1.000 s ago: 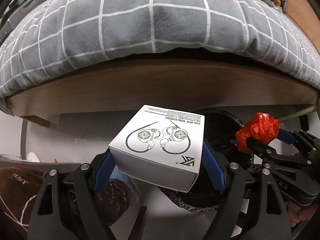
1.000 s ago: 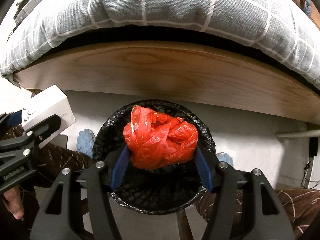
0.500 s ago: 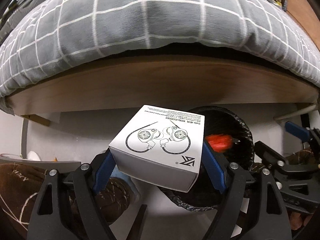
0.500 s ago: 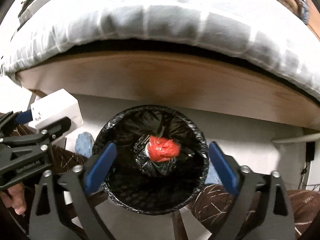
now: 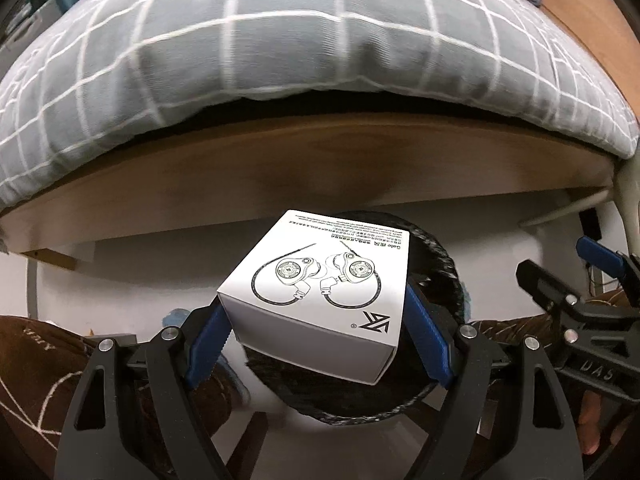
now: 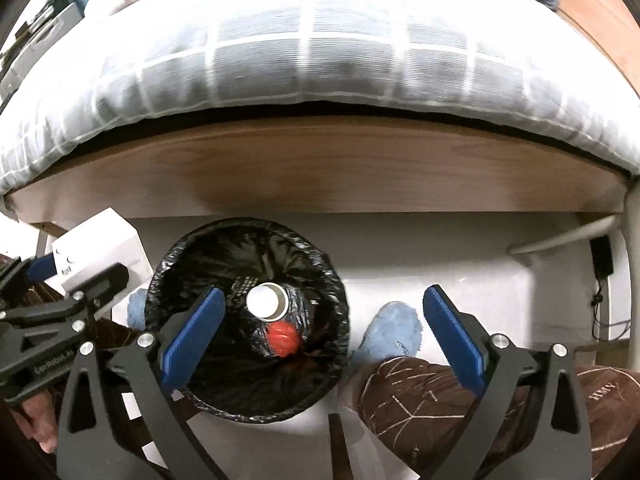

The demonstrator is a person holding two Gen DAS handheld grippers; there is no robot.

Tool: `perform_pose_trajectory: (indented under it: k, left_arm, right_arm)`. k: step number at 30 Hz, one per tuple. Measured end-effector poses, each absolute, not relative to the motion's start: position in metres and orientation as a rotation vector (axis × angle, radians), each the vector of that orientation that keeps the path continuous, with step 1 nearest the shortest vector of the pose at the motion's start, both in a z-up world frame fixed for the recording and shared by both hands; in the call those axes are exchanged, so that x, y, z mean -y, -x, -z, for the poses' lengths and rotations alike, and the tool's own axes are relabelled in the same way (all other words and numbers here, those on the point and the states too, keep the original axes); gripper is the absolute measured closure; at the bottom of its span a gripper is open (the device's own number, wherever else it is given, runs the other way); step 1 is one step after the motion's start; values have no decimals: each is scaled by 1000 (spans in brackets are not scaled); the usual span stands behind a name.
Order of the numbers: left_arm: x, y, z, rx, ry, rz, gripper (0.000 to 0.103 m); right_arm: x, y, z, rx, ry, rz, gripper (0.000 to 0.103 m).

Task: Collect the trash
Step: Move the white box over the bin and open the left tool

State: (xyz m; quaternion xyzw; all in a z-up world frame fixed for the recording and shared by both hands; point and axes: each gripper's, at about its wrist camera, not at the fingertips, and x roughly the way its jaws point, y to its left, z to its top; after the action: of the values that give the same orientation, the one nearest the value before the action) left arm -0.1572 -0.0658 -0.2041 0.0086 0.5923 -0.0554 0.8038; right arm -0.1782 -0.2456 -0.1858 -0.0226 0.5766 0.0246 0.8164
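Observation:
A white earphone box [image 5: 320, 292] is clamped between the blue pads of my left gripper [image 5: 318, 332], held right over the black-lined trash bin [image 5: 444, 264]. That box [image 6: 96, 248] and the left gripper also show at the left edge of the right wrist view. My right gripper [image 6: 320, 328] is open wide and holds nothing, shifted to the right of the bin [image 6: 248, 320]. Down in the bin lie the red plastic bag [image 6: 284, 338] and a white cup [image 6: 266, 300].
A bed with a grey checked duvet [image 5: 280, 60] and a wooden side board [image 5: 304, 168] runs along behind the bin. The person's brown-trousered legs [image 6: 440, 396] and blue slippers [image 6: 394, 330] flank the bin on the white floor. A black plug and cable [image 6: 600, 264] sit at right.
My right gripper opened and the red bag dropped into the bin, then the gripper moved off to the right. The left gripper carried the box over the bin's mouth.

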Motion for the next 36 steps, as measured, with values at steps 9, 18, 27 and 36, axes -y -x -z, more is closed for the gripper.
perform_pose_trajectory:
  k: [9,18,27,36]
  left_arm:
    - [88,160,213,-1302,-26,155,24]
    - [96,163,228,-1327,-73,168,24]
    - [97,160,233,-1339,-69,173,24]
    - [96,162,228,-1295,-82,151,13]
  right_arm:
    - [277,184,193,-1239,13,7,8]
    - [291,176,201,-1252,-49,39,7]
    - [286,173,204,-1262,-29,18,8]
    - [281,171,199,-1253,-33,10,7]
